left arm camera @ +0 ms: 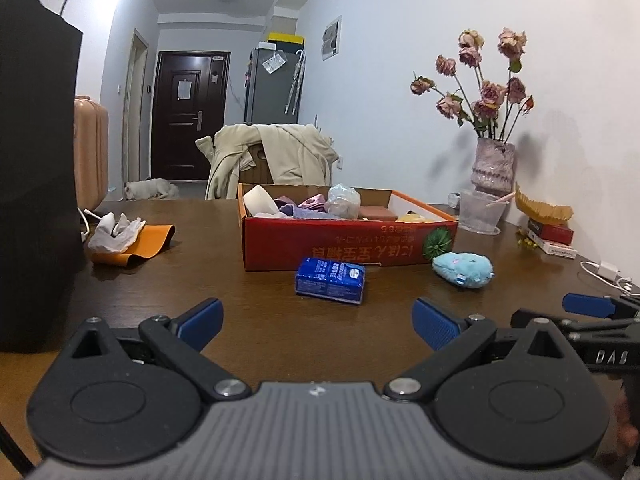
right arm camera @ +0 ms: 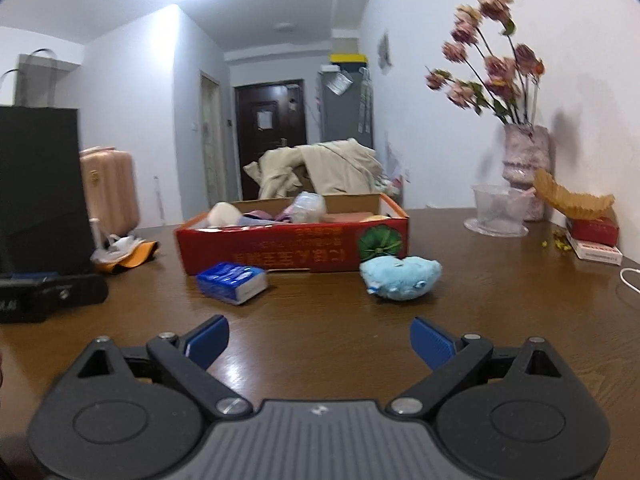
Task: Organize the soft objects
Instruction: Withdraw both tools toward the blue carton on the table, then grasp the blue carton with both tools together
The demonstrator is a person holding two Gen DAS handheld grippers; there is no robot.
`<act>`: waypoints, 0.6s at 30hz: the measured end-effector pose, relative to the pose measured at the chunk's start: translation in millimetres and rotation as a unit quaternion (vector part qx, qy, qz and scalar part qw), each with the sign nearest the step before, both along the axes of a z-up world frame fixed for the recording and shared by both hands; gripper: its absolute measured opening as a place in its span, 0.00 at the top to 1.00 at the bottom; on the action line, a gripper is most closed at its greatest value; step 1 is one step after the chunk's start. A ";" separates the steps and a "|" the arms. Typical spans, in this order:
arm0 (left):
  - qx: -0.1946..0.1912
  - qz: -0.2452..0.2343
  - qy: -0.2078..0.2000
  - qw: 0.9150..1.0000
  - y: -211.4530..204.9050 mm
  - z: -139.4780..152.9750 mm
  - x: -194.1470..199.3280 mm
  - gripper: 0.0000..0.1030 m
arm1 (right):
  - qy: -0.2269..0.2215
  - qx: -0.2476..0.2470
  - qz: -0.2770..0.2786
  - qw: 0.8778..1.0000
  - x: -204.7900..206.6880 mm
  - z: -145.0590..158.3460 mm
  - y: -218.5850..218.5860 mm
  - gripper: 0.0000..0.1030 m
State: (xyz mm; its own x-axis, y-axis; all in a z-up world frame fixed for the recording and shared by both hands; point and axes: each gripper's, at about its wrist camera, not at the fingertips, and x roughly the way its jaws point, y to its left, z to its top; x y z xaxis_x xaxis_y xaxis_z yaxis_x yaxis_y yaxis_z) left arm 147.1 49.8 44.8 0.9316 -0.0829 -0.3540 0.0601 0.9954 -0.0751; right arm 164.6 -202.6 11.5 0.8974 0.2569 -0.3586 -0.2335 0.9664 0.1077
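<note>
Claws, left [left arm camera: 318,322] and right [right arm camera: 320,338], gape empty before tissue pack [left arm camera: 330,280], plush [left arm camera: 464,269], box [left arm camera: 348,242].

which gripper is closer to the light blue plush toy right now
Right. The right gripper is open with the blue plush toy just ahead, slightly to its right. The left gripper, also open, faces the blue tissue pack; the toy lies farther off to its right.

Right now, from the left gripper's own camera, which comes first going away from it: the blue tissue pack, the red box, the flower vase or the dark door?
From the left gripper:
1. Blue tissue pack, straight ahead on the table.
2. Red box, just behind the pack.
3. Flower vase, far right, by the wall.
4. Dark door, beyond the table, down the hall.
</note>
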 end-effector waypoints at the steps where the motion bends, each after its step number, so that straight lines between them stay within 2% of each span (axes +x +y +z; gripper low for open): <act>1: -0.002 0.002 0.003 1.000 0.0 0.0 6.7 0.00 | 0.003 0.005 0.002 1.000 6.5 1.4 -2.3 0.06; 5: -0.012 0.013 0.044 0.999 -0.8 -2.6 44.0 0.01 | 0.014 0.009 0.013 1.000 39.3 4.7 -5.1 0.07; 9: -0.015 0.010 0.057 0.998 -4.1 -5.7 82.0 0.05 | 0.044 0.019 0.026 0.998 78.7 7.0 -3.8 0.16; 12: -0.017 -0.002 0.064 0.998 -3.7 -5.8 113.0 0.14 | 0.071 0.041 0.049 0.995 106.4 8.8 -0.3 0.25; 14: -0.028 -0.008 0.085 0.996 2.3 -8.5 137.7 0.29 | 0.105 0.075 0.074 0.989 128.2 6.3 5.9 0.33; 15: -0.039 -0.014 0.098 0.994 7.6 -12.4 151.3 0.33 | 0.118 0.089 0.088 0.985 137.8 4.3 11.3 0.37; 16: -0.048 -0.016 0.112 0.992 12.0 -15.5 162.6 0.43 | 0.130 0.098 0.099 0.982 146.1 1.1 17.8 0.38; 17: -0.057 -0.019 0.126 0.990 15.9 -19.0 173.3 0.49 | 0.141 0.103 0.107 0.979 154.7 -2.0 25.8 0.41; 18: -0.066 -0.025 0.136 0.988 20.4 -23.1 183.1 0.49 | 0.148 0.105 0.112 0.977 162.3 -5.1 34.5 0.42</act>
State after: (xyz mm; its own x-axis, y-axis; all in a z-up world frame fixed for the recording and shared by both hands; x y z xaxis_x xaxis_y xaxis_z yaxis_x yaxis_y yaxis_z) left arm 330.2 70.2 21.7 0.7976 -0.1878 -0.5732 0.0679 0.9722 -0.2239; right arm 326.9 -168.1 6.4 0.6748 0.5312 -0.5123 -0.3661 0.8437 0.3926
